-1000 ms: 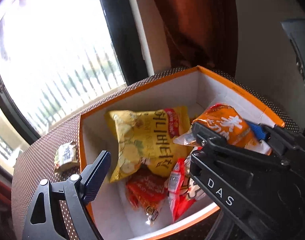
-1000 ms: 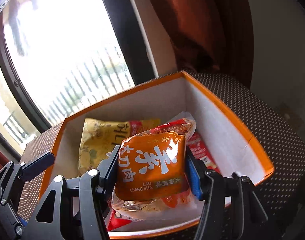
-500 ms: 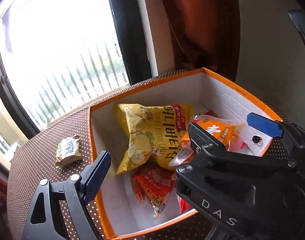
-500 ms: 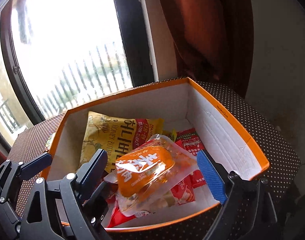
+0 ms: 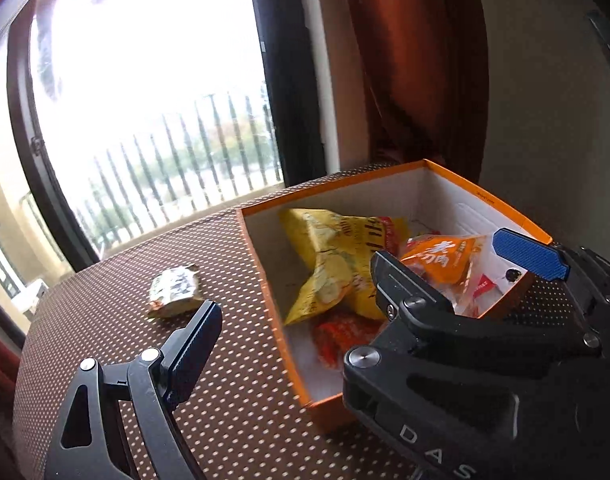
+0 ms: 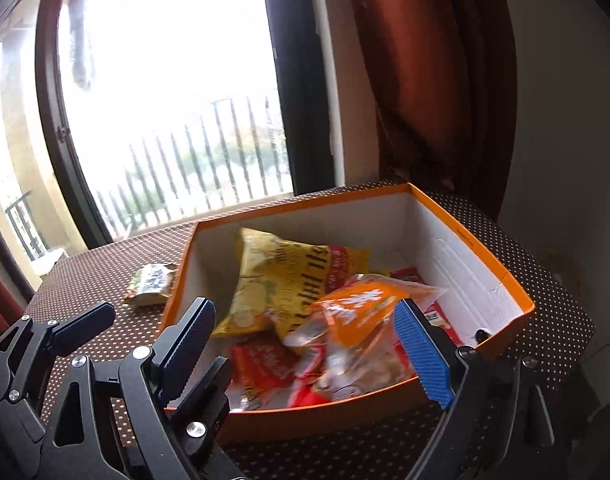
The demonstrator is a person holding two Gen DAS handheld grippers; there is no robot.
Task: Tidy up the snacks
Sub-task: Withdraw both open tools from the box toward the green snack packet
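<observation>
My left gripper [image 5: 289, 320], gaping and empty, sits nearer the wrapped snack [image 5: 174, 290] lying crosswise left of the box [image 5: 265, 292]; my right gripper [image 6: 305, 336], too, gapes empty.

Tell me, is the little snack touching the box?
Apart. In the left wrist view, dotted tablecloth shows between the little snack and the box.

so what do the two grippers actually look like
Both are black, angular plastic frames with silver screws and cut-out windows. The right gripper has blue ribbed pads on its fingers; white letters D A S mark its body. The left gripper's one visible pad looks dark blue.
</observation>
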